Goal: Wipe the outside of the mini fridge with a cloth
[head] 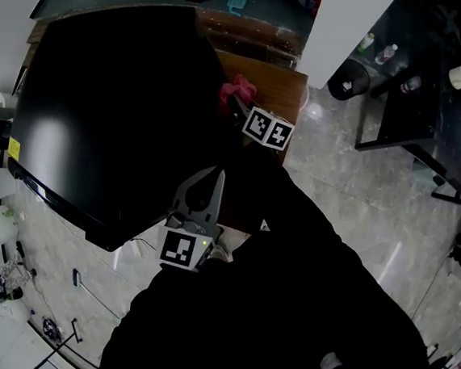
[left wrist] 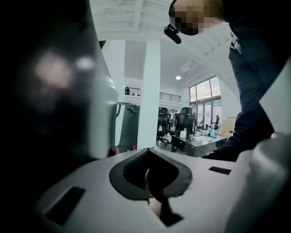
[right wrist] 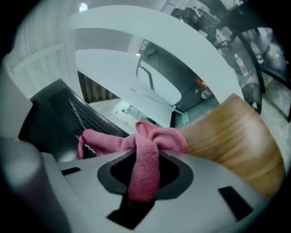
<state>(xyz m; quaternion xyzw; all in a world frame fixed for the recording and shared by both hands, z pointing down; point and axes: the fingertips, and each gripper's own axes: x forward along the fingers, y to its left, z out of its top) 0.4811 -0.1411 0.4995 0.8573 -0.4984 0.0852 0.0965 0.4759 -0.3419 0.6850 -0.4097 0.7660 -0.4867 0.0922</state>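
The black mini fridge (head: 100,110) fills the left of the head view and stands on a wooden table (head: 269,82). A pink cloth (head: 238,89) is bunched at the fridge's right side, above the table. My right gripper (head: 237,103) is shut on it; in the right gripper view the cloth (right wrist: 145,150) hangs out between the jaws, next to the fridge's dark wall (right wrist: 59,113). My left gripper (head: 217,174) points up at the fridge's near right corner, its jaws together with nothing in them. In the left gripper view the fridge (left wrist: 36,113) is a dark blur at left.
The wooden table top (right wrist: 227,132) extends right of the cloth. A black desk (head: 400,107) with bottles stands at the upper right on a glossy tiled floor (head: 359,200). A white pillar (head: 348,21) rises behind the table. My dark sleeves fill the lower frame.
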